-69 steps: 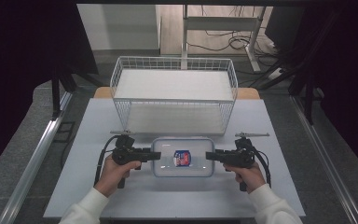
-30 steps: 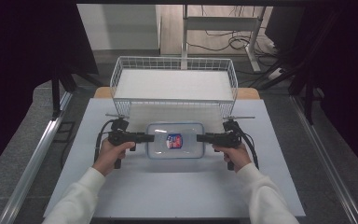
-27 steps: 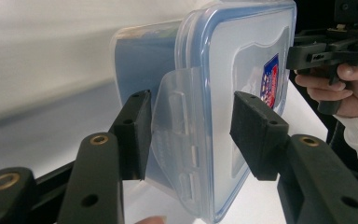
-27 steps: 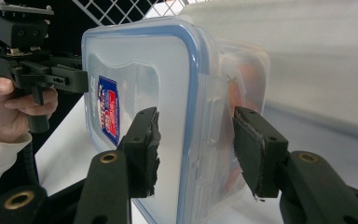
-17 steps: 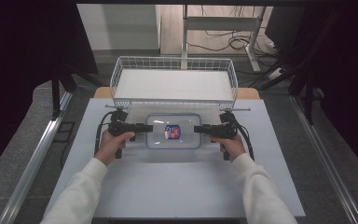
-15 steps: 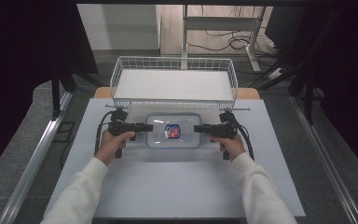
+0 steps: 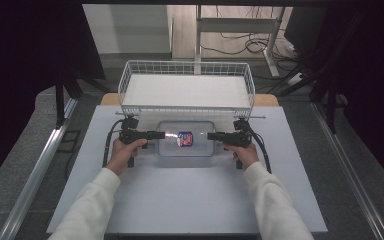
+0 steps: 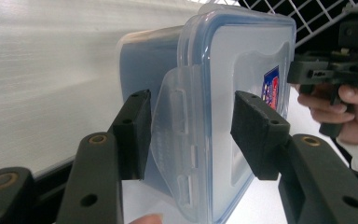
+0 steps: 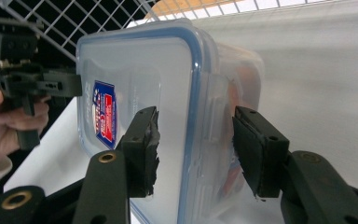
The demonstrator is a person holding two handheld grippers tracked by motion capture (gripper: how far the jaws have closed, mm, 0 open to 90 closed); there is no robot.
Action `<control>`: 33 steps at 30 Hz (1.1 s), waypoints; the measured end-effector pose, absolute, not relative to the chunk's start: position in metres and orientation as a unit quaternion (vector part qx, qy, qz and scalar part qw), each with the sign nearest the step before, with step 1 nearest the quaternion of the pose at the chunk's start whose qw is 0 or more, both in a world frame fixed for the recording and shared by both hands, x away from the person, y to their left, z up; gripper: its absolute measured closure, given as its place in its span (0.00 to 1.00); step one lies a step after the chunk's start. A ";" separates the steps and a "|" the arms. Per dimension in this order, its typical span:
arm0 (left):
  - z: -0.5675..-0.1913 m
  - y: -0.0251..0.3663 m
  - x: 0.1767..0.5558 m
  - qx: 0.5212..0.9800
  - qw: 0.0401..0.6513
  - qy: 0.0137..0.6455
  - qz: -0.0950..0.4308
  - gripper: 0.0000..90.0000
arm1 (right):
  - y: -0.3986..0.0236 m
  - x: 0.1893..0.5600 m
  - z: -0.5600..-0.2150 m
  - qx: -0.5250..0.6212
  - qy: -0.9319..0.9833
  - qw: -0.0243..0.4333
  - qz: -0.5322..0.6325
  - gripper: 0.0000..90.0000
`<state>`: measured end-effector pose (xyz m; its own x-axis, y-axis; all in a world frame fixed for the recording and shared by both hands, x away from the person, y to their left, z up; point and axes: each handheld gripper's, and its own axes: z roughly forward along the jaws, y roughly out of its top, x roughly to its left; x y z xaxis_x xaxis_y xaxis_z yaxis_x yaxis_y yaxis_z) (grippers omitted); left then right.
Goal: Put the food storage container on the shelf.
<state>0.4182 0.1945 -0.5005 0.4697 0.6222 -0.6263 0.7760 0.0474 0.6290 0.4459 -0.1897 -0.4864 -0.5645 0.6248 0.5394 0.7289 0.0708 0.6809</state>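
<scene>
A: Count pls, table (image 7: 190, 200) first.
B: Tables: 1, white top.
A: Containers?
B: Clear plastic food container (image 7: 186, 138): 1, w/ blue-sealed lid, 1 red-blue label (image 7: 184, 138).
A: Baskets?
B: White wire basket (image 7: 187, 90): 1.
A: Tools?
B: Grippers: 2, i.e. left gripper (image 7: 161, 135) x1, right gripper (image 7: 212, 136) x1. Black jaws: 2 ea., 4 total.
A: Hands?
B: 2, w/ 2 white sleeves. Cables off grippers: 2.
A: Lid latches?
B: 2 seen, 1 per gripper view.

I hold my left gripper (image 7: 163, 135) and right gripper (image 7: 211, 136) level, pointing inward toward each other, jaws parted.
</scene>
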 end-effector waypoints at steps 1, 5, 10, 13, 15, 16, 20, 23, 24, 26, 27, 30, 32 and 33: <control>-0.501 0.195 0.419 0.685 0.514 0.511 -0.075 0.54 | -0.189 0.446 -0.487 -0.469 -0.725 0.054 -0.502 0.56; -0.504 0.192 0.420 0.681 0.507 0.525 -0.065 0.53 | -0.186 0.445 -0.488 -0.483 -0.720 0.029 -0.497 0.58; -0.505 0.190 0.420 0.671 0.511 0.535 -0.047 0.52 | -0.183 0.443 -0.488 -0.498 -0.709 0.016 -0.500 0.58; -0.503 0.188 0.419 0.675 0.506 0.536 -0.035 0.51 | -0.182 0.441 -0.488 -0.502 -0.707 0.008 -0.497 0.53; -0.500 0.187 0.416 0.679 0.499 0.538 -0.021 0.45 | -0.181 0.438 -0.486 -0.502 -0.707 0.002 -0.499 0.50; -0.498 0.188 0.415 0.677 0.501 0.539 -0.012 0.43 | -0.182 0.435 -0.485 -0.498 -0.705 -0.008 -0.505 0.49; -0.486 0.192 0.403 0.677 0.511 0.530 0.011 0.38 | -0.181 0.421 -0.474 -0.473 -0.720 -0.041 -0.506 0.44; -0.476 0.193 0.388 0.689 0.510 0.515 0.020 0.36 | -0.181 0.407 -0.465 -0.444 -0.742 -0.069 -0.497 0.44; -0.474 0.193 0.382 0.699 0.507 0.503 0.026 0.35 | -0.180 0.402 -0.463 -0.431 -0.750 -0.075 -0.495 0.44; -0.469 0.192 0.368 0.720 0.496 0.484 0.040 0.33 | -0.179 0.391 -0.459 -0.409 -0.766 -0.080 -0.490 0.47; -0.468 0.191 0.361 0.728 0.491 0.477 0.047 0.32 | -0.179 0.385 -0.457 -0.397 -0.776 -0.084 -0.483 0.48; -0.467 0.190 0.339 0.740 0.485 0.463 0.053 0.31 | -0.175 0.366 -0.457 -0.361 -0.804 -0.103 -0.461 0.58; -0.468 0.189 0.326 0.745 0.483 0.457 0.050 0.31 | -0.171 0.355 -0.457 -0.345 -0.817 -0.112 -0.448 0.67; -0.469 0.189 0.319 0.749 0.481 0.454 0.050 0.31 | -0.170 0.350 -0.458 -0.339 -0.823 -0.116 -0.442 0.70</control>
